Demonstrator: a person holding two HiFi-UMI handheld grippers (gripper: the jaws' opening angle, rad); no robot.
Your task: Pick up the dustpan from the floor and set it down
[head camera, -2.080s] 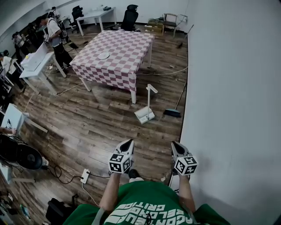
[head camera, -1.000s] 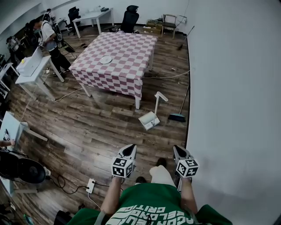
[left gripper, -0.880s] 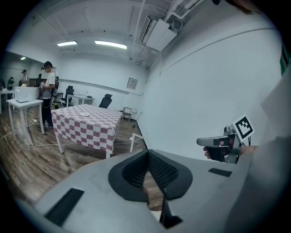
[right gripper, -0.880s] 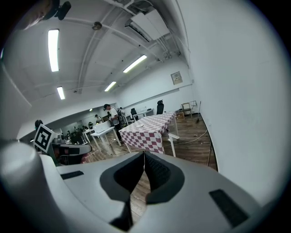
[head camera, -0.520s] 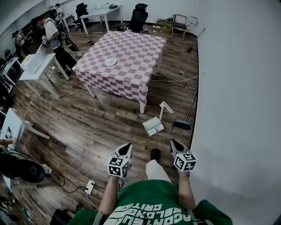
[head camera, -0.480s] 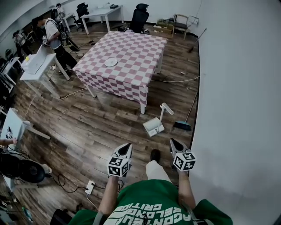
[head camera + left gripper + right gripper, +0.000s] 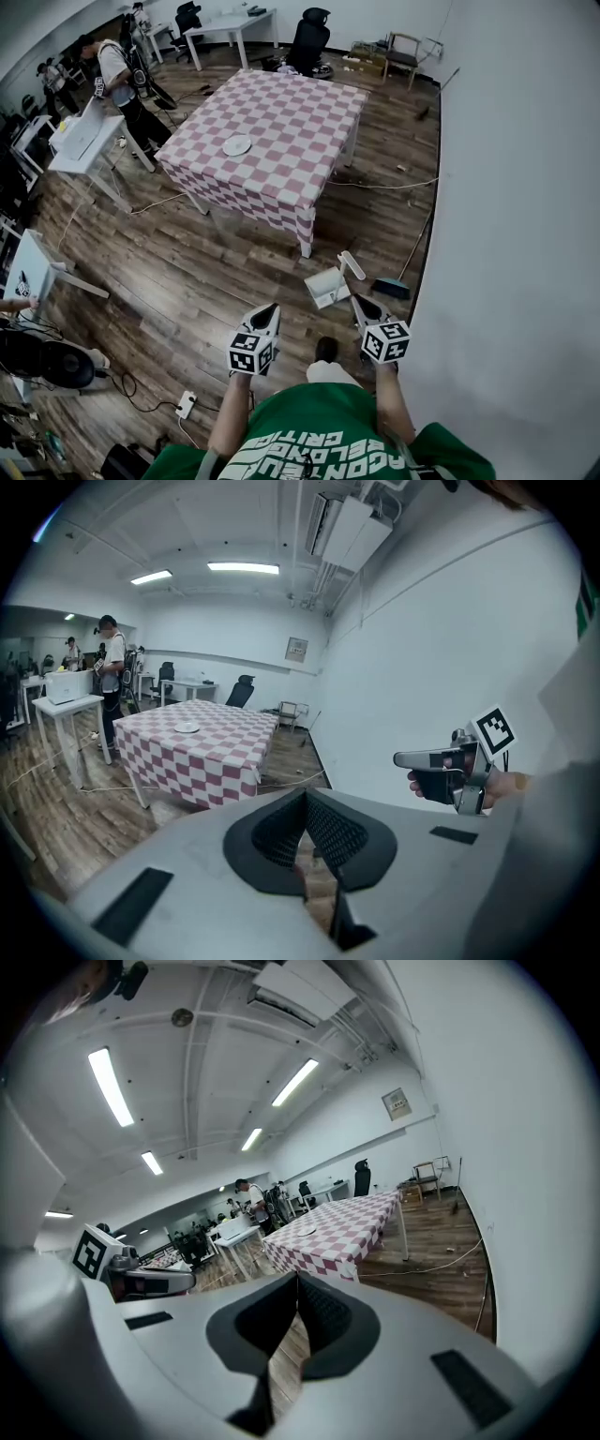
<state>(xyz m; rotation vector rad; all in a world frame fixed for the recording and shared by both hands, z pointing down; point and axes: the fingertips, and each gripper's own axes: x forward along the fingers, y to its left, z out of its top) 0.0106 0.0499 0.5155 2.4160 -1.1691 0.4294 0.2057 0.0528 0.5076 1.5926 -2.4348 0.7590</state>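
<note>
With jaws pressed together and empty on both the left gripper [image 7: 270, 311] and the right gripper [image 7: 360, 302], the dustpan [image 7: 325, 286] sits on the floor just ahead, nearer the right one, handle standing up.

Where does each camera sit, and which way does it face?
Head view: on the person's head, looking steeply down at dustpan and checked table; shows green shirt, left gripper, right gripper.
Left gripper view: on the left gripper, along its shut jaws towards the table; right gripper at right.
Right gripper view: on the right gripper, along its shut jaws towards the table; left gripper at left.
Shared: all three show the table.
</note>
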